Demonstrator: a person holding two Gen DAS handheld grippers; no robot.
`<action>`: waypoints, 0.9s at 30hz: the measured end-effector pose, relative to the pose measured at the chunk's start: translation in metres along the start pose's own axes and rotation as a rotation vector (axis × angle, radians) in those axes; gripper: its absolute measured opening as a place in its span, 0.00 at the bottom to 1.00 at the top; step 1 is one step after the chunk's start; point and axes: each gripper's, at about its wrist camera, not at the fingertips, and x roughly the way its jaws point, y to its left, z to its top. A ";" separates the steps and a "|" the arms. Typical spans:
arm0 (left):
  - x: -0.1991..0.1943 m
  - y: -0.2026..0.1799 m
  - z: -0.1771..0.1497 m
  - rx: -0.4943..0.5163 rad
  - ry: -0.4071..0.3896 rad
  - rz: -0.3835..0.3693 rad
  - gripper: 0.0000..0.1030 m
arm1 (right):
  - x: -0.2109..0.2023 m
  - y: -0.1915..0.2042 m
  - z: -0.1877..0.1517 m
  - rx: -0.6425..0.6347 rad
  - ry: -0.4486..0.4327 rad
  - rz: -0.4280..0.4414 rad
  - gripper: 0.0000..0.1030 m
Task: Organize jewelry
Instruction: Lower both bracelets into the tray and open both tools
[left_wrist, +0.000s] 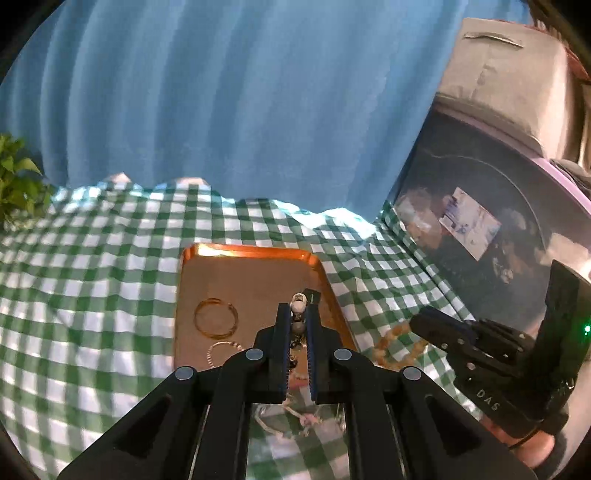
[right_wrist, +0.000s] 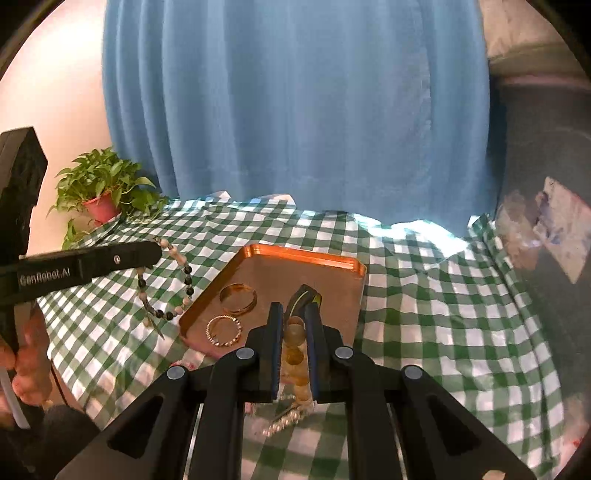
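A copper tray (left_wrist: 207, 280) (right_wrist: 332, 280) lies on the green checked cloth. In it lie a plain gold bangle (left_wrist: 216, 317) (right_wrist: 238, 297) and a beaded gold bangle (left_wrist: 221, 352) (right_wrist: 223, 330). My left gripper (left_wrist: 298, 314) is shut on a bracelet of white and dark beads (left_wrist: 298, 306), which hangs from it as a loop in the right wrist view (right_wrist: 177, 280), left of the tray. My right gripper (right_wrist: 293, 314) is shut on an amber bead bracelet (right_wrist: 295, 343), seen hanging right of the tray in the left wrist view (left_wrist: 388, 339).
A potted plant (right_wrist: 103, 192) stands at the back left. A blue curtain (right_wrist: 295, 110) hangs behind the table. A dark round appliance (left_wrist: 498, 229) stands at the right. A pale chain (right_wrist: 284, 421) lies on the cloth below my right gripper.
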 end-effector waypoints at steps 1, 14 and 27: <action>0.009 0.002 0.000 -0.012 0.006 -0.002 0.08 | 0.008 -0.002 0.001 0.006 0.000 -0.001 0.10; 0.153 0.026 -0.027 -0.007 0.200 0.078 0.08 | 0.120 -0.045 -0.028 0.144 0.090 0.000 0.10; 0.166 0.014 -0.042 0.182 0.239 0.290 0.26 | 0.154 -0.038 -0.044 0.156 0.174 0.019 0.13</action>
